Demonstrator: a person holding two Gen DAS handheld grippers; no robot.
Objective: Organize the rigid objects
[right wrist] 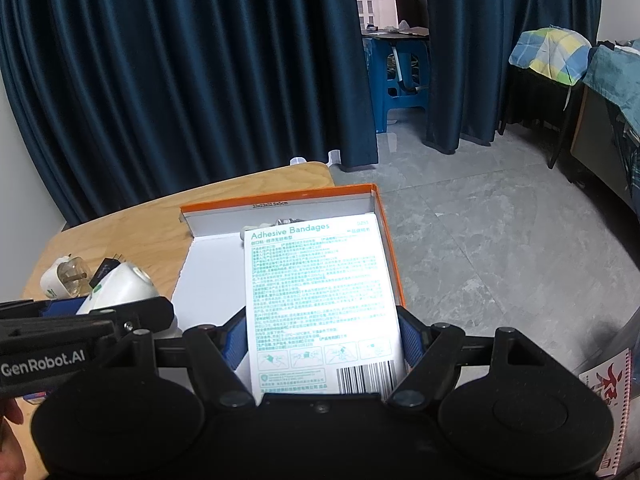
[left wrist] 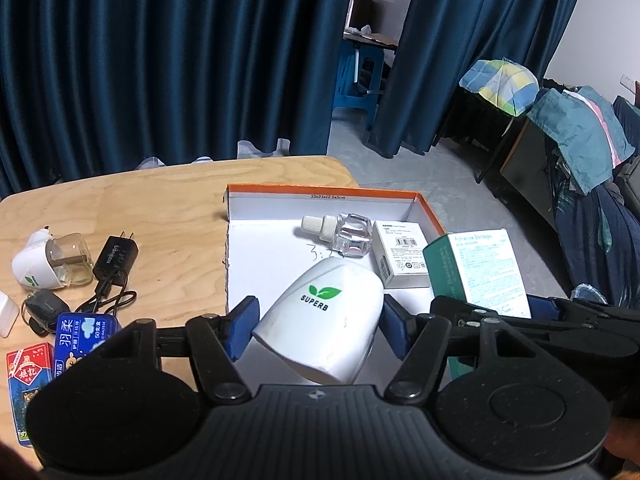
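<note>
Two claws: both grasp something above the shallow orange-edged box (left wrist: 430, 210), side by side.
Left claw (left wrist: 316, 330): clenched on the white SUPERB device (left wrist: 320, 320); its blue pads (left wrist: 242, 328) press both flanks, and the device tilts, rounded end toward the far side.
Right claw (right wrist: 322, 340): clenched on the Adhesive Bandages box (right wrist: 320, 300), printed back face up, barcode end nearest the camera; blue pads touch its long edges.
Orange-edged box: lies open on the right end of the wooden worktop (left wrist: 120, 208), its white floor bearing handwritten marks.
Inside the box: a clear glass bottle (left wrist: 348, 236) with a cream cap lies on its side near the far wall, just beside a small white carton (left wrist: 402, 252).
Left part of worktop: a second white plug-in device with a clear bottle (left wrist: 52, 260), a black charger (left wrist: 116, 258) with its cable, a small dark item (left wrist: 42, 306) I cannot identify, a blue packet (left wrist: 82, 334) and a red-and-blue card box (left wrist: 28, 376).
Person: a hand (right wrist: 10, 436) shows at the lower left edge of the right wrist view.
Right of worktop: a spiral-bound pad (right wrist: 608, 400) with red print at the frame edge.
Background: dark blue curtains (left wrist: 160, 60), grey tiled floor (right wrist: 480, 240), a blue plastic stool (right wrist: 396, 80).
</note>
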